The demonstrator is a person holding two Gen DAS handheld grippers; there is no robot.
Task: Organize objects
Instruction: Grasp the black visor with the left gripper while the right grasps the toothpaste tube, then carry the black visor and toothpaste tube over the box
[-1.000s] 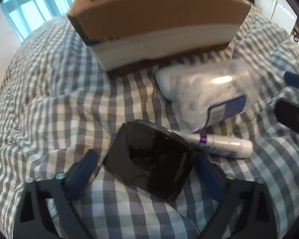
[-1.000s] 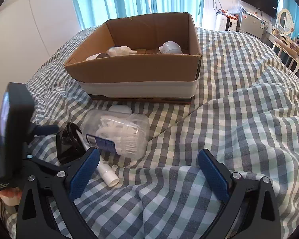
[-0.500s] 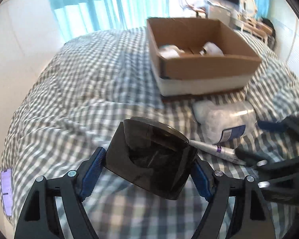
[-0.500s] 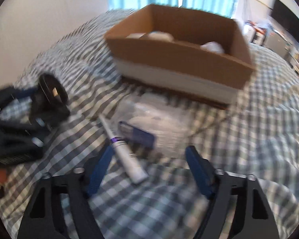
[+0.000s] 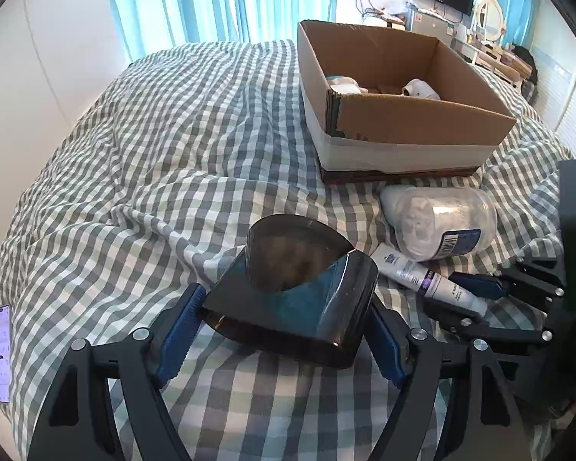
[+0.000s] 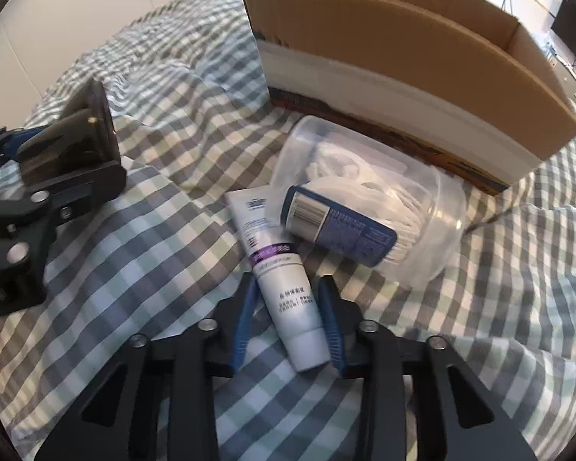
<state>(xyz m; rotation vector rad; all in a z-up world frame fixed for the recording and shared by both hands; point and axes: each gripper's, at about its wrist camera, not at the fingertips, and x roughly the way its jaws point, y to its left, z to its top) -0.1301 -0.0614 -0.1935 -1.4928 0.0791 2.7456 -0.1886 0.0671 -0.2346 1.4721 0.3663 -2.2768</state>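
We can't read the tube [image 6: 286, 280] label, it's blurred. Box [image 6: 403, 57] contents are hidden here behind its wall; phone [image 5: 0, 349] screen too small.

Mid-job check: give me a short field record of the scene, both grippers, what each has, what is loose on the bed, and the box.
left gripper: shut on the dark container, held above the bed
right gripper: jaws closing around the white tube, which lies on the checked bedspread
loose item: clear jar on its side, beside the tube, in front of the box
cardboard box: open, a few pale items already inside
surface extra: phone at the bed's left edge
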